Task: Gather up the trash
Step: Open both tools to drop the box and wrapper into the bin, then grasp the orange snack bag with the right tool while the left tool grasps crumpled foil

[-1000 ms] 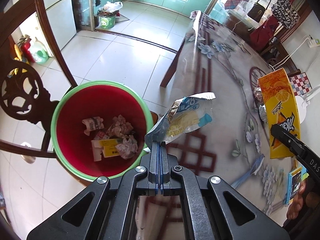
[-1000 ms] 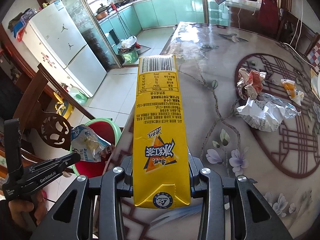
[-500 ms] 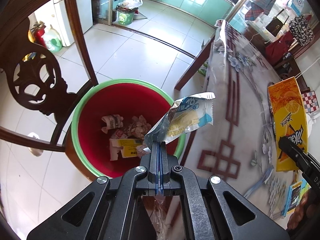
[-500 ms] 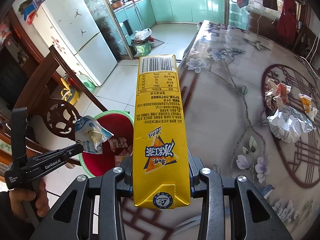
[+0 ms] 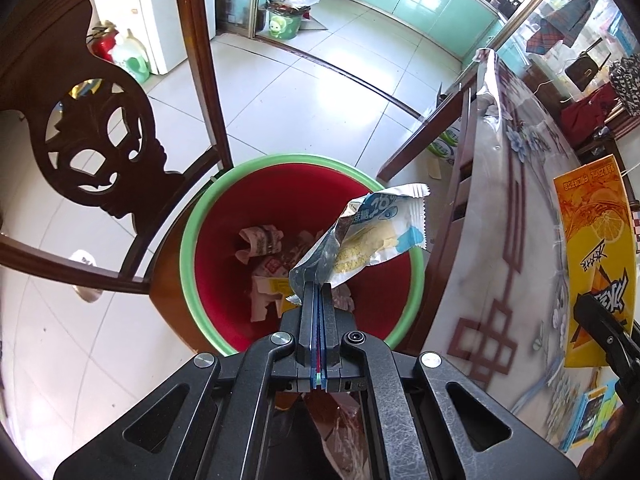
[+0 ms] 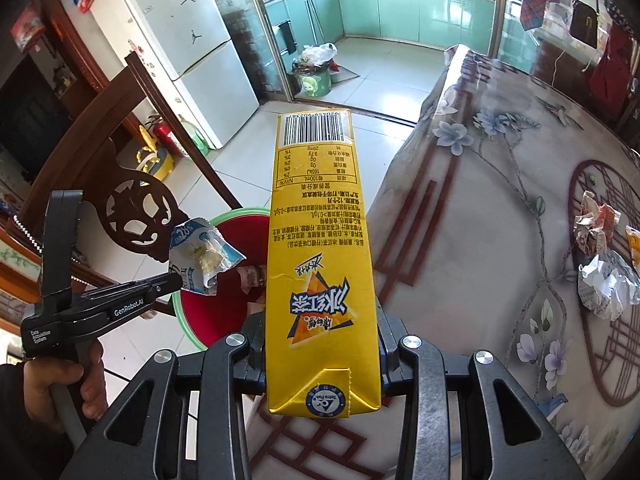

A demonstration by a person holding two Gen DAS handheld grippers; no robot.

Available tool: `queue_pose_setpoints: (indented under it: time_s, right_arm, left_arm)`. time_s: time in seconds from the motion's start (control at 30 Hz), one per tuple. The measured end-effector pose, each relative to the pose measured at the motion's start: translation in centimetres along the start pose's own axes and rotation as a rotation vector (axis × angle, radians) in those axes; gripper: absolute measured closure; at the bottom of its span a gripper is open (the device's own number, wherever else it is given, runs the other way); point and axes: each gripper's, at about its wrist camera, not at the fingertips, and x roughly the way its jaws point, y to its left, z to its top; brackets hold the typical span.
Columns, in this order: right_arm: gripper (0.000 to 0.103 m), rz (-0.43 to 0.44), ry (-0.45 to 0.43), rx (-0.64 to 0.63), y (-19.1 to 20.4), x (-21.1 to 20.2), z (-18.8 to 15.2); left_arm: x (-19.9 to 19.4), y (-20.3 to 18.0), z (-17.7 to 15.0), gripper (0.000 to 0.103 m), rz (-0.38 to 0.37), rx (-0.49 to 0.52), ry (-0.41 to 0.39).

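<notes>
My left gripper [image 5: 318,286] is shut on a blue-and-white snack wrapper [image 5: 372,236] and holds it above a red bin with a green rim [image 5: 200,216]; several crumpled wrappers lie inside the bin. The wrapper [image 6: 202,254] and left gripper [image 6: 176,280] also show in the right wrist view over the bin [image 6: 224,220]. My right gripper [image 6: 320,344] is shut on a yellow drink carton [image 6: 320,240], held near the table edge beside the bin; its fingertips are hidden by the carton. The carton [image 5: 592,264] also shows in the left wrist view.
A dark carved wooden chair [image 5: 92,148] stands to the left of the bin. The floral table [image 6: 480,220] lies to the right, with crumpled foil and paper trash [image 6: 604,280] on it. A small green bin [image 6: 314,80] stands by the kitchen door. A white fridge [image 6: 192,64] is at the back left.
Both grippers have moved left, away from the table. The left gripper with its wrapper is now over the bin, and the carton has come closer to the bin.
</notes>
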Motion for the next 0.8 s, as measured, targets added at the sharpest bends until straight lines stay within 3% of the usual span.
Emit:
queue_pose_setpoints:
  time_s: [0.4, 0.47, 0.53, 0.57, 0.63, 0.8]
  right_arm:
    - [0.068, 0.062, 0.085, -0.053, 2.6, 3.5, 0.6]
    - [0.067, 0.102, 0.098, -0.051, 2.9, 3.9, 0.6]
    - [0.058, 0.138, 0.106, -0.03, 2.9, 4.2, 0.4]
    - [0.053, 0.144, 0.101, -0.019, 2.9, 4.3, 0.4]
    - [0.041, 0.155, 0.078, -0.003, 2.7, 4.0, 0.2]
    - [0.04, 0.148, 0.055, 0.007, 2.2, 3.0, 0.1]
  left_arm:
    - [0.6, 2.2, 1.0, 0.103, 0.025, -0.081, 0.01]
    - [0.6, 2.5, 0.9, 0.09, 0.024, -0.101, 0.01]
    - [0.4, 2.9, 1.0, 0.037, 0.01, -0.138, -0.002]
    - [0.1, 3.0, 0.9, 0.029, 0.001, -0.157, -0.018]
    - [-0.4, 3.0, 1.0, 0.027, -0.014, -0.17, -0.041]
    - [-0.9, 1.9, 0.9, 0.027, -0.01, -0.128, -0.053]
